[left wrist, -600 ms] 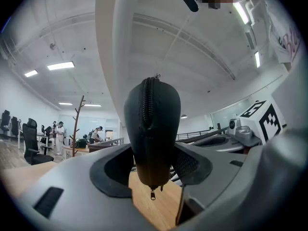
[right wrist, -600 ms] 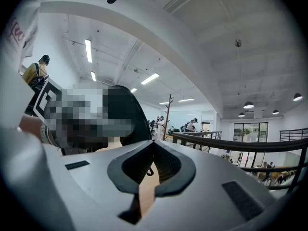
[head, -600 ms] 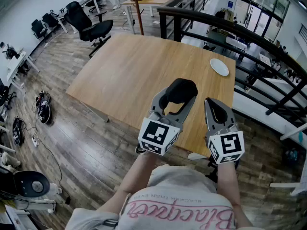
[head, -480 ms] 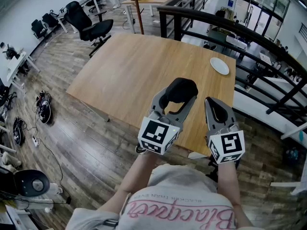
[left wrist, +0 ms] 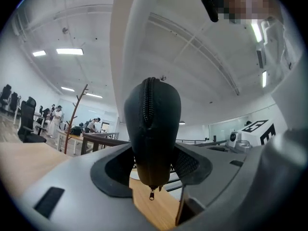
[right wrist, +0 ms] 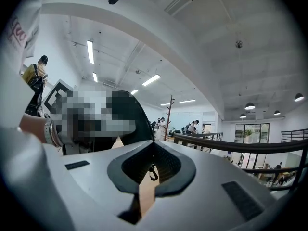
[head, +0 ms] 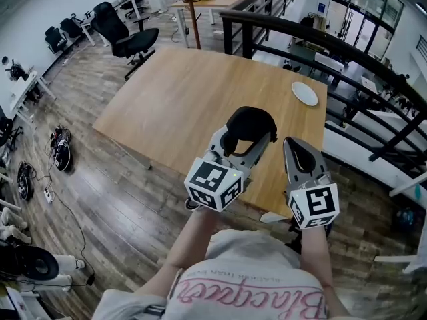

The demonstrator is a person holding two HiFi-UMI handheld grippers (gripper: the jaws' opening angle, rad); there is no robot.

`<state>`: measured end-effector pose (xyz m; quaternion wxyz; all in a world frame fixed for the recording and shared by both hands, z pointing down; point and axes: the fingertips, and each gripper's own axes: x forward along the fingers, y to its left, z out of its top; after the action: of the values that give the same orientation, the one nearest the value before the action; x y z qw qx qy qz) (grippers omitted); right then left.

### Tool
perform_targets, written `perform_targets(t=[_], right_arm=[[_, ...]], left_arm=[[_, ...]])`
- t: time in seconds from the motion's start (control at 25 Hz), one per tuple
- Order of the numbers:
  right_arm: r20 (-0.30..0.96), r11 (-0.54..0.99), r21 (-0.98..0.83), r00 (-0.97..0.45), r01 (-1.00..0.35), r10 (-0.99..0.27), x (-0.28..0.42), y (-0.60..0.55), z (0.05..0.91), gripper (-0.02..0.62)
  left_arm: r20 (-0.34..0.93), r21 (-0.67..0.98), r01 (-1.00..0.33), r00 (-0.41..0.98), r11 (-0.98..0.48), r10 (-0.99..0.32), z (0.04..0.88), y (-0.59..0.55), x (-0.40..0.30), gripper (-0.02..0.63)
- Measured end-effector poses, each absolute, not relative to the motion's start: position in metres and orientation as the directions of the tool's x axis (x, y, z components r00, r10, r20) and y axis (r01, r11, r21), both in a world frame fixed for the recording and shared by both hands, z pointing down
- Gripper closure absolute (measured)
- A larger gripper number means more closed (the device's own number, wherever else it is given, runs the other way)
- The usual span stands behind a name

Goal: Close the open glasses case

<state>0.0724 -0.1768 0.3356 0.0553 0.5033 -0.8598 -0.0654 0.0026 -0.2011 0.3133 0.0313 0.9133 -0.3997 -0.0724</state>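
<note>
My left gripper [head: 245, 139] is shut on a black zipped glasses case [head: 252, 120], held above the near right part of the wooden table [head: 180, 99]. In the left gripper view the case [left wrist: 153, 129] stands upright between the jaws, its zip line closed and a small pull [left wrist: 151, 194] dangling below. To the right, my right gripper [head: 295, 147] has its jaws together and stays apart from the case. From the right gripper view the case [right wrist: 129, 121] shows at the left, and a small ring [right wrist: 153, 172] sits by the jaw tips; whether it is held I cannot tell.
A white plate [head: 305, 93] lies at the table's far right corner. A black railing [head: 320, 45] runs behind and to the right of the table. An office chair [head: 123, 35] stands at the far left on the wood floor.
My left gripper has tilted and lifted a little with the case, its marker cube shifting left. The right gripper has barely moved.
</note>
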Motion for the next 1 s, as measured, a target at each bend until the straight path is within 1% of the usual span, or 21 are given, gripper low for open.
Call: perform_targets(t=[0.2,0.32,0.52,0.6,0.88,1.0], right_arm=[[0.038,0.489,0.147,-0.489,-0.860,-0.871,0.072,-0.177,0.336,0.577],[0.058,0.511,0.128,-0.508,-0.850,-0.859,0.067,-0.176,0.342,0.577],[0.107,0.554,0.027,-0.549,-0.832,-0.829,0.062,-0.174,0.359,0.577],[0.123,0.560,0.014,-0.554,-0.829,-0.823,0.061,-0.175,0.365,0.577],[0.158,0.590,-0.025,-0.586,-0.807,-0.795,0.057,-0.179,0.373,0.575],[0.172,0.604,-0.036,-0.600,-0.796,-0.781,0.051,-0.181,0.376,0.575]], left_arm=[[-0.122,0.272,-0.687,0.670,-0.674,-0.733,0.311,-0.208,-0.004,0.364],[-0.134,0.327,-0.663,0.674,-0.674,-0.727,0.311,-0.210,-0.004,0.364],[-0.147,0.458,-0.590,0.687,-0.665,-0.711,0.310,-0.212,-0.003,0.364],[-0.150,0.510,-0.564,0.685,-0.649,-0.713,0.312,-0.216,-0.005,0.365],[-0.157,0.649,-0.485,0.669,-0.586,-0.727,0.316,-0.228,-0.011,0.364],[-0.155,0.672,-0.470,0.667,-0.573,-0.729,0.317,-0.230,-0.011,0.364]])
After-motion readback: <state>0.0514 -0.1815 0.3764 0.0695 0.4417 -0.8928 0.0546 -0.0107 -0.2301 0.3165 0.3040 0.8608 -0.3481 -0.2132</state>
